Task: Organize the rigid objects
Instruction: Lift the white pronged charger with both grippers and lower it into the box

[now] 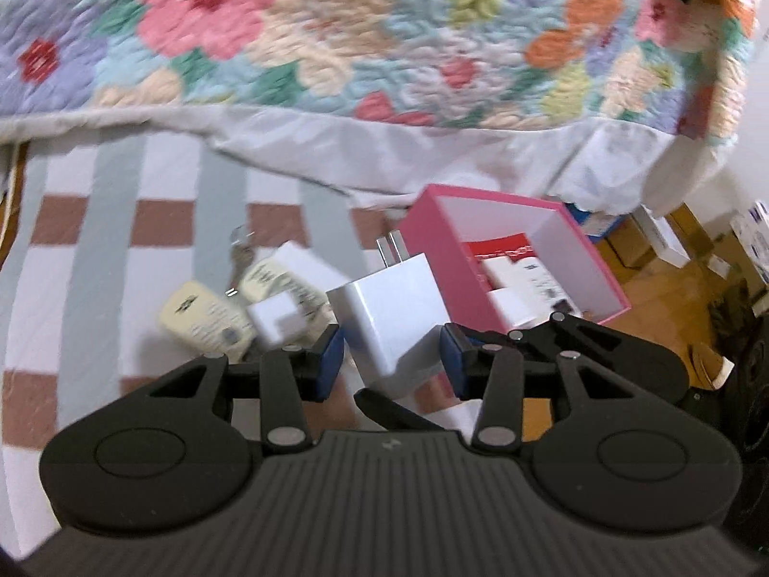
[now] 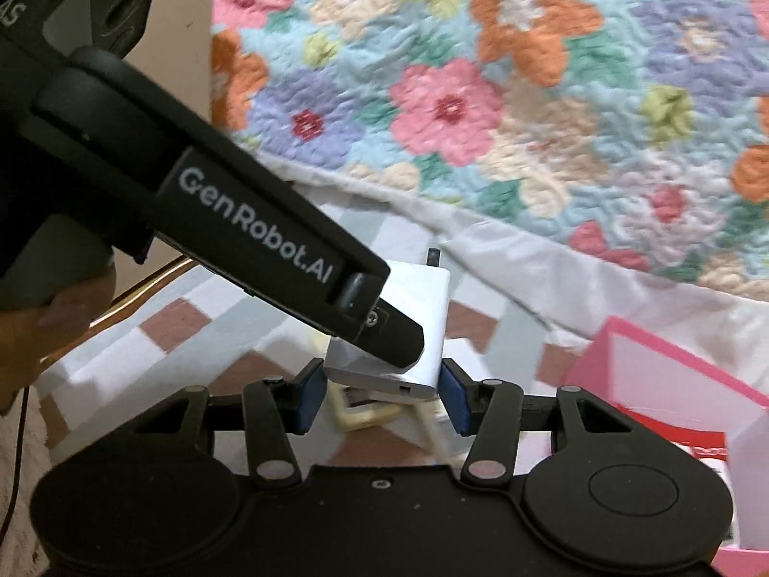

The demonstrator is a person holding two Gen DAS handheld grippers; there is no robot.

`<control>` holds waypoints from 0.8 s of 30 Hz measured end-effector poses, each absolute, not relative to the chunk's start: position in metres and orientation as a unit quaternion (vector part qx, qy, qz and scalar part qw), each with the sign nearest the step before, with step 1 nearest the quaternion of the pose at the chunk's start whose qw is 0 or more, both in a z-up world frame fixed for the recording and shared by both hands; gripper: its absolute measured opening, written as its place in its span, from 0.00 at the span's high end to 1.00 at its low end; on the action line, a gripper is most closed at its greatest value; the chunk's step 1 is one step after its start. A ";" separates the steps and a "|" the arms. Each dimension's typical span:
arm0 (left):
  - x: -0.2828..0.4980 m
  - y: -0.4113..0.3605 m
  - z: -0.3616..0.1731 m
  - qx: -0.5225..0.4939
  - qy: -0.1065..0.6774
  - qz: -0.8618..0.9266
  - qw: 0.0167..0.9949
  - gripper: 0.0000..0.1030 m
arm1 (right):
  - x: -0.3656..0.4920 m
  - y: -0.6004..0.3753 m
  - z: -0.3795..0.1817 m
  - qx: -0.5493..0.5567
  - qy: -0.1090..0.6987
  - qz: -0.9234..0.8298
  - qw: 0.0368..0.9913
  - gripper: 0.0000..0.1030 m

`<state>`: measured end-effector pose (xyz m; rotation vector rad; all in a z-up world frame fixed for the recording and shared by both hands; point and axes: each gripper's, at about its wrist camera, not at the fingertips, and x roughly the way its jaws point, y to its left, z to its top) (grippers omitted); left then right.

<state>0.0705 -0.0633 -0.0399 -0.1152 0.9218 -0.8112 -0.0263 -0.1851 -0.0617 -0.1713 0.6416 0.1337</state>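
Observation:
A white two-prong charger (image 1: 391,310) hangs above the checked sheet, and my left gripper (image 1: 393,360) is shut on it, blue pads against its two sides. In the right wrist view my right gripper (image 2: 383,394) is also shut on this charger (image 2: 423,317), at the end with the port. One finger of the left gripper (image 2: 384,327) lies across the charger's top face. A dark finger of the right gripper (image 1: 399,411) shows under the charger. An open pink box (image 1: 432,221) (image 2: 625,351) stands to the right, with red and white packs (image 1: 504,259) inside.
Two cream adapters (image 1: 206,317), a small white cube plug (image 1: 276,319) and keys (image 1: 240,245) lie on the checked sheet (image 1: 120,240). A floral quilt (image 1: 336,24) (image 2: 480,96) covers the bed behind. Cardboard boxes (image 1: 673,240) stand on the floor at right. A hand (image 2: 29,327) holds the left handle.

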 end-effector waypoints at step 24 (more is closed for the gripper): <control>0.119 -0.301 -0.060 0.073 0.635 -0.389 0.663 0.56 | -0.010 -0.386 -0.083 0.167 0.452 0.018 0.876 0.45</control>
